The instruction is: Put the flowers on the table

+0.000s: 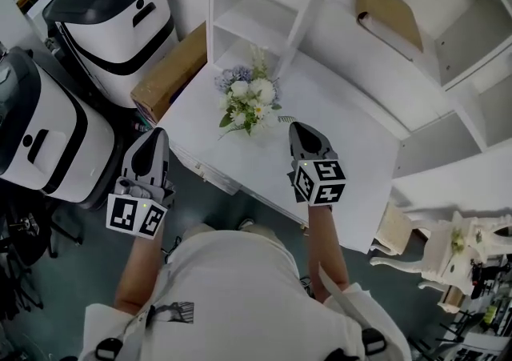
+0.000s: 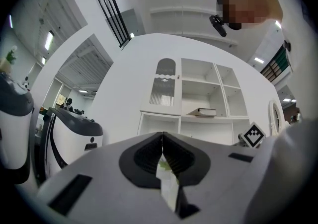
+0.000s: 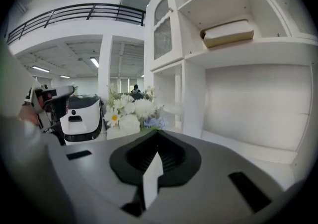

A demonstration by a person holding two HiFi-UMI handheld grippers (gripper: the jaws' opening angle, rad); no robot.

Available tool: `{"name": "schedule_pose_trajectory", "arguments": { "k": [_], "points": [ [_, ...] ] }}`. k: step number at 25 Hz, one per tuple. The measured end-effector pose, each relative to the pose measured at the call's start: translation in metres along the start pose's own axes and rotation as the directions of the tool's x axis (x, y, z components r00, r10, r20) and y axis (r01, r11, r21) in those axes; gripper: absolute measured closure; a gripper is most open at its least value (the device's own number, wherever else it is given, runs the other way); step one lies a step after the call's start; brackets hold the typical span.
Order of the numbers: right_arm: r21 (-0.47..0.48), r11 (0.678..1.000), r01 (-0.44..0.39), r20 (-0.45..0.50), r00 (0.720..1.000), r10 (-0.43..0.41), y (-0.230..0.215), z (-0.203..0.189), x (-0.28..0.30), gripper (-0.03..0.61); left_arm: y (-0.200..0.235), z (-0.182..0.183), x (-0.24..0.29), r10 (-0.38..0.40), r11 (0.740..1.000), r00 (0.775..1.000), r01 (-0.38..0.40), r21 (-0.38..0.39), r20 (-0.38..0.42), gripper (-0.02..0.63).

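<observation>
A bouquet of white, blue and yellow flowers (image 1: 250, 99) lies on the white table (image 1: 344, 135) near its far left corner, in front of the shelf unit. My right gripper (image 1: 298, 126) hovers over the table just right of the bouquet, its jaws shut on nothing. In the right gripper view the flowers (image 3: 130, 113) sit straight beyond the closed jaw tips (image 3: 157, 132). My left gripper (image 1: 158, 134) is off the table's left edge, over the floor, also shut and holding nothing. In the left gripper view its jaws (image 2: 162, 136) meet at the tip.
A white shelf unit (image 1: 264, 7) stands behind the table, with a tan book (image 1: 390, 11) on a shelf. A cardboard box (image 1: 168, 71) and two white-and-black machines (image 1: 120, 23) (image 1: 36, 127) crowd the left. A small white ornate stand (image 1: 448, 247) is at lower right.
</observation>
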State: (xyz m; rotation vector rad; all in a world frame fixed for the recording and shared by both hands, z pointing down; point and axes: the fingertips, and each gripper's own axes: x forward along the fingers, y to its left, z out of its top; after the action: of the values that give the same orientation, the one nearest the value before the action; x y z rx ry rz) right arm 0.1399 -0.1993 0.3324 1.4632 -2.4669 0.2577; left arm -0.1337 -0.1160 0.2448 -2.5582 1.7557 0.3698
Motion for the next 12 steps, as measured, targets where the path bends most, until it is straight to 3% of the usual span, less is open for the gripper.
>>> {"name": "schedule_pose_trajectory", "arguments": {
  "k": [12],
  "points": [
    [-0.057, 0.998, 0.027, 0.226, 0.974, -0.013, -0.007, 0.084, -0.033, 0.569, 0.014, 0.034, -0.006, 0.061, 0.997, 0.997, -0.063, 0.034, 0.054, 0.598]
  ]
}}
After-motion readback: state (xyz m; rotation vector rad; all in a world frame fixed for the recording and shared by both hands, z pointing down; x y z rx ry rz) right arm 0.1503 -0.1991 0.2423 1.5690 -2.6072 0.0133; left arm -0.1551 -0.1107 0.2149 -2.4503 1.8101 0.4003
